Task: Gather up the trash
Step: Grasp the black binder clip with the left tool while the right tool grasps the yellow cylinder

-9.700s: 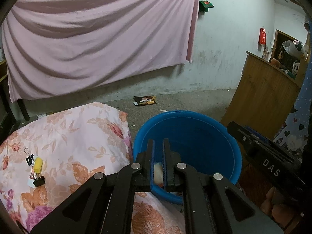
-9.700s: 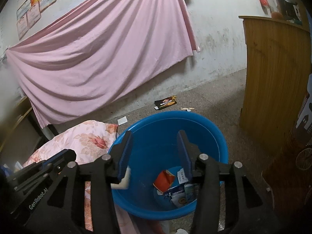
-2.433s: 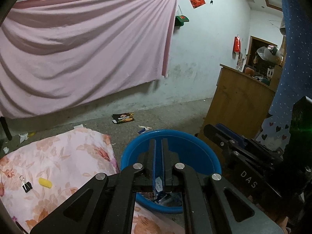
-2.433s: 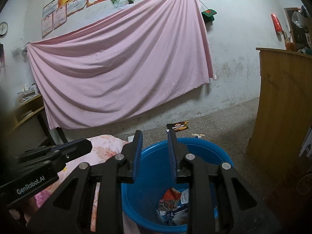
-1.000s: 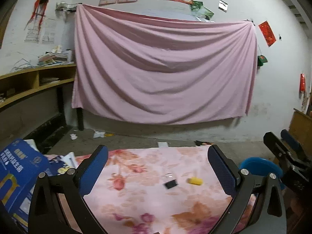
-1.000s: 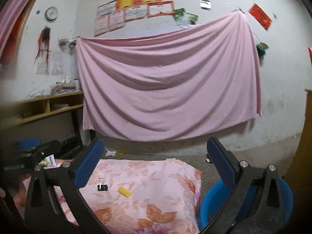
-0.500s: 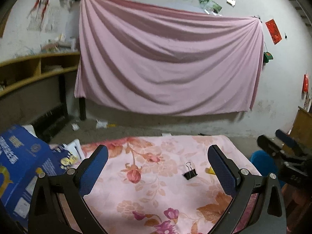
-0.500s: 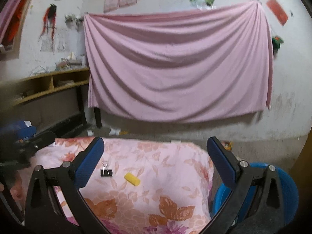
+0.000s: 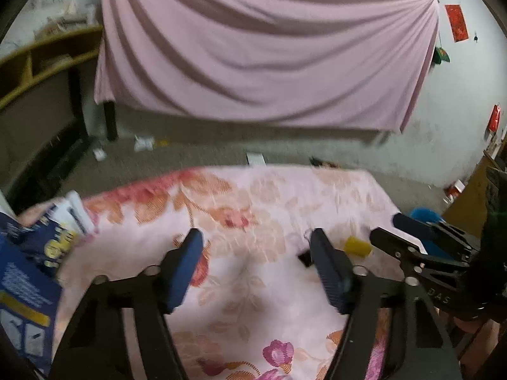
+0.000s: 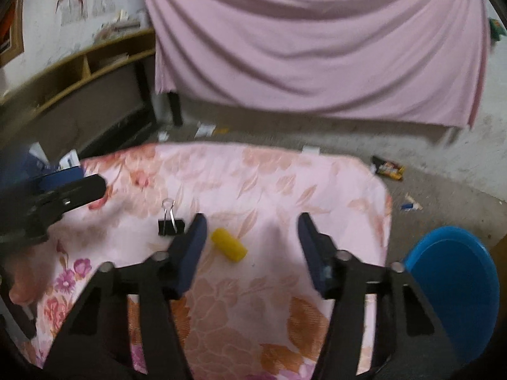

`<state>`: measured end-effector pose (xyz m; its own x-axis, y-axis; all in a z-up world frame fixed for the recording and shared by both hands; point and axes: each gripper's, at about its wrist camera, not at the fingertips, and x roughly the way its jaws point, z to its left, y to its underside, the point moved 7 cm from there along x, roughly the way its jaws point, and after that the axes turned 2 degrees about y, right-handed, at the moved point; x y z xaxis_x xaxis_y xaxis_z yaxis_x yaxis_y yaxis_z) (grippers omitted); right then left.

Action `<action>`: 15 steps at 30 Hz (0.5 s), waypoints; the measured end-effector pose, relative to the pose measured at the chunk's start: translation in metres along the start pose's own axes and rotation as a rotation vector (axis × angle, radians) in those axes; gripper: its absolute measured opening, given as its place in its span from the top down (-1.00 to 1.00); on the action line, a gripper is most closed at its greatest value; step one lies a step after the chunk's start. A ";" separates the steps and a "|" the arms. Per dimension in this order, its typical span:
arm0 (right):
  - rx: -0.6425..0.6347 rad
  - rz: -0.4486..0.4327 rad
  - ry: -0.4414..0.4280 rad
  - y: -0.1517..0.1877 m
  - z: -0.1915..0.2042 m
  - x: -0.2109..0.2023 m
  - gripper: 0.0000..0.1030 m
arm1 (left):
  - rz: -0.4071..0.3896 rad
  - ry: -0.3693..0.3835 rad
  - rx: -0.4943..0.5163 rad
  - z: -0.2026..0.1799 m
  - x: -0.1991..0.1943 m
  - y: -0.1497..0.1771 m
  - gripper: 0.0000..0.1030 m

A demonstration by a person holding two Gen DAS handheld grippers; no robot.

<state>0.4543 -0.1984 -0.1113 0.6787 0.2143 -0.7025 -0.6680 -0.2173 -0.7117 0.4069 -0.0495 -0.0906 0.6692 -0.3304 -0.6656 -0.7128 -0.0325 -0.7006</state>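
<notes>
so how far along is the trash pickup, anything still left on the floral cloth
Done: nothing shows that; the blue tub sits off the cloth's right edge, its inside unreadable here. In hand: nothing, the left gripper and right gripper are both open and empty over the floral cloth. Left: the yellow piece and black binder clip on the cloth, the blue packaging at its left edge.

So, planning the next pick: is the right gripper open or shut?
Open. The right gripper's blue fingers stand wide apart over the floral cloth, nothing between them; the yellow piece lies just ahead.

Dim indoor light, heavy motion blur (both views), fisheye-bent dark corners.
</notes>
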 end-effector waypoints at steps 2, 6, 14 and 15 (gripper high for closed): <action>0.000 0.029 -0.024 0.002 0.002 0.006 -0.30 | 0.032 0.021 -0.002 -0.001 0.007 0.002 -0.03; -0.006 0.073 -0.065 0.005 0.007 0.014 -0.20 | 0.088 0.060 0.007 -0.009 0.019 0.006 0.11; -0.010 0.141 -0.091 0.009 0.011 0.026 -0.04 | 0.177 0.114 0.034 -0.022 0.044 0.012 0.26; -0.003 0.141 -0.089 0.009 0.010 0.027 0.02 | 0.184 0.119 0.036 -0.024 0.047 0.012 0.27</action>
<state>0.4633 -0.1854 -0.1364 0.5483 0.2645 -0.7933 -0.7540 -0.2539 -0.6058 0.4247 -0.0880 -0.1238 0.4978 -0.4369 -0.7492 -0.8110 0.0717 -0.5807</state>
